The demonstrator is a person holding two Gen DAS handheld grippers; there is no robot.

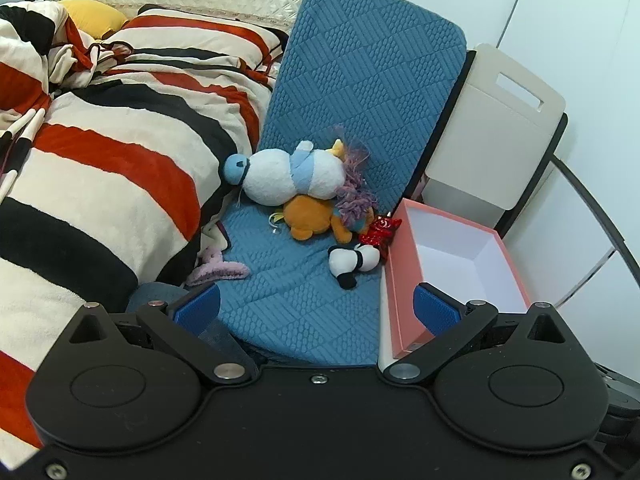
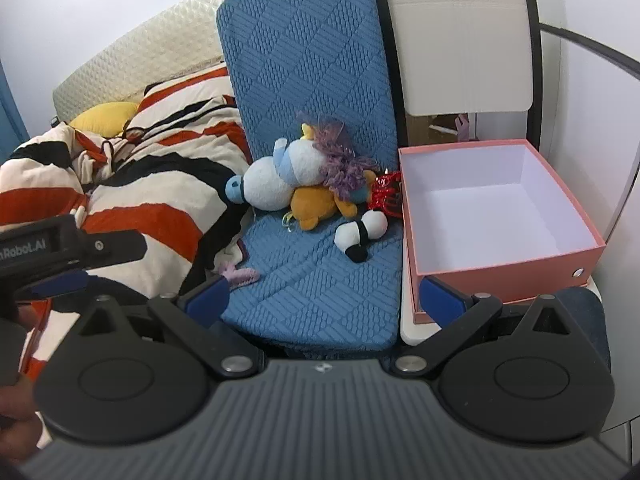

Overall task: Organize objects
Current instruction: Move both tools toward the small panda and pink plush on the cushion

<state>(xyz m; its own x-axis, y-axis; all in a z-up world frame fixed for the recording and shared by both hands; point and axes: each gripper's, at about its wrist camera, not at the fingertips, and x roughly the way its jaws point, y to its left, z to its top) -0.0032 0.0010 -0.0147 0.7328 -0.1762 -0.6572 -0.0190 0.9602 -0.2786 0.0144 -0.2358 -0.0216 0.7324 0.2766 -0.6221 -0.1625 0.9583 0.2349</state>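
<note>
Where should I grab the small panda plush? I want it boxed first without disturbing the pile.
Grip the panda plush across its round white body, coming from above and the front. It lies apart from the pile, nearest the pink box.

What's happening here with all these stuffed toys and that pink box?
A person holds two tongs, the left tongs and the right tongs, both open and gripping nothing. A pile of plush toys lies on a blue cushion. Beside it sits an empty pink box. Nothing is packed yet.
</note>
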